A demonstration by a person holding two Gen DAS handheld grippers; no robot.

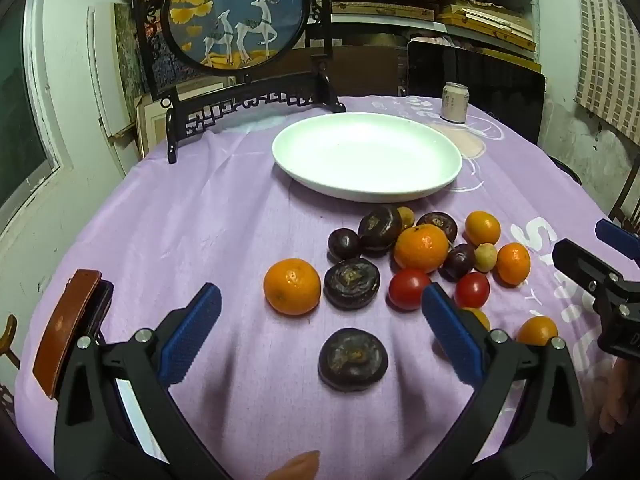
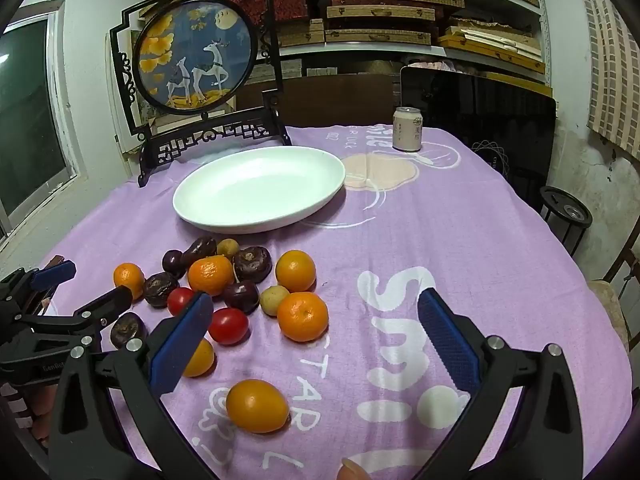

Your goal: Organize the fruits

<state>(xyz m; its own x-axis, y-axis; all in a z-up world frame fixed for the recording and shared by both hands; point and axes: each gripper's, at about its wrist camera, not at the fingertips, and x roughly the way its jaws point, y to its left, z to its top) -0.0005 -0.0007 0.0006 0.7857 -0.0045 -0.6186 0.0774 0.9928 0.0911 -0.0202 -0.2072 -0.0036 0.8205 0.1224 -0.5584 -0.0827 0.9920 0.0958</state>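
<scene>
Several fruits lie loose on the purple cloth in front of an empty white plate (image 1: 366, 156) (image 2: 260, 188). They are tangerines (image 1: 292, 286) (image 2: 303, 316), dark water chestnuts (image 1: 353, 358) (image 2: 252, 264), red cherry tomatoes (image 1: 409, 289) (image 2: 228, 325) and small yellow fruits (image 2: 257, 405). My left gripper (image 1: 320, 336) is open and empty, its blue pads either side of a water chestnut, above the cloth. My right gripper (image 2: 316, 340) is open and empty, with a yellow-orange fruit just below its gap. Each gripper shows in the other's view, the right one (image 1: 600, 276) at the right edge, the left one (image 2: 60, 300) at the left edge.
A round framed deer picture on a black stand (image 1: 240, 12) (image 2: 196, 56) stands behind the plate. A drink can (image 1: 454, 102) (image 2: 407, 128) is at the back right. A brown object (image 1: 68, 332) lies at the table's left edge. Shelves with boxes fill the back wall.
</scene>
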